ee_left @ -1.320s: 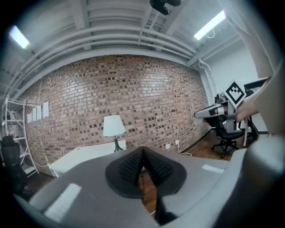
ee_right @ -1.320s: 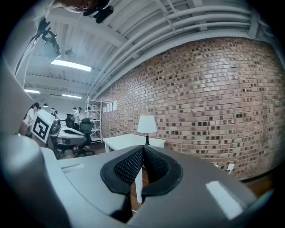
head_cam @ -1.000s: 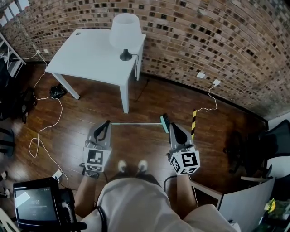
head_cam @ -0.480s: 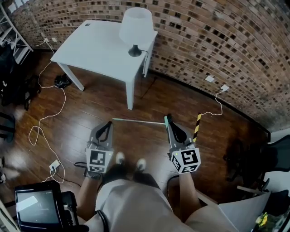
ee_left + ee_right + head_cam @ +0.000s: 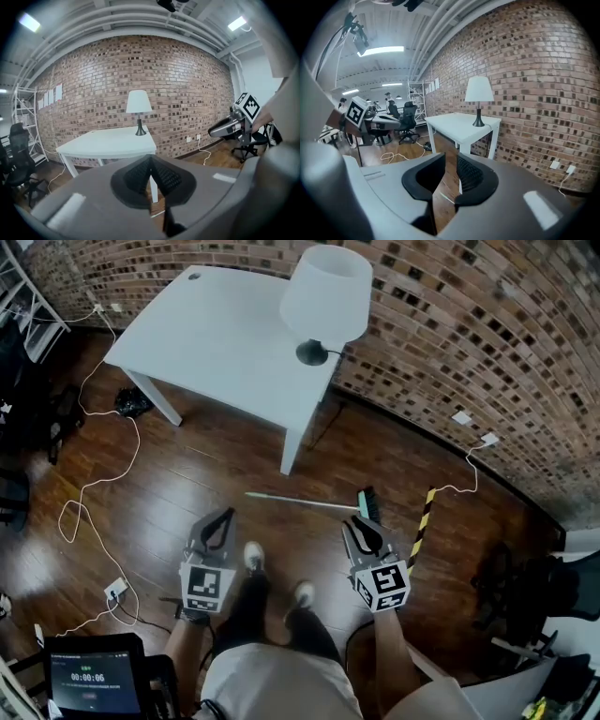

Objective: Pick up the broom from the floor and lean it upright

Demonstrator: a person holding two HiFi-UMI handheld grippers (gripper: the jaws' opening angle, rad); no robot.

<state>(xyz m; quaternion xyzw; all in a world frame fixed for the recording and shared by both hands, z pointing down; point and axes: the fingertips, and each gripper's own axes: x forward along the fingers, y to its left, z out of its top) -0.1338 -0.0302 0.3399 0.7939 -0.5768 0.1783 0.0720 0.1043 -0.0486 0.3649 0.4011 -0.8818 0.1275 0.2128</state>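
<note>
Since a second ago, both grippers are dropping toward the floor and we are stepping in closer. The right gripper (image 5: 361, 526) has just been spreading its jaws, and now there is a clear gap with nothing in it but floor. The left gripper (image 5: 220, 517) is keeping its jaws pressed together at the tips, empty.

The broom (image 5: 305, 502) is still lying flat on the floor, just ahead of the right gripper and untouched. Its head is nearest that gripper and its handle is running off toward the left one. We are judging this as the reach-in, with the right jaws readying for the grab and no lift yet.

The broom has a thin, pale, straight handle and a short teal head with dark bristles. Further out, we are seeing:
- glossy dark plank floor (image 5: 187, 474)
- a black-yellow striped bar (image 5: 421, 526) beside the head
- a loose white cable (image 5: 94, 484)
- a smooth white table (image 5: 216, 343)
- a white-shaded lamp (image 5: 326, 294)
- a rough brick wall (image 5: 450, 324)
</note>
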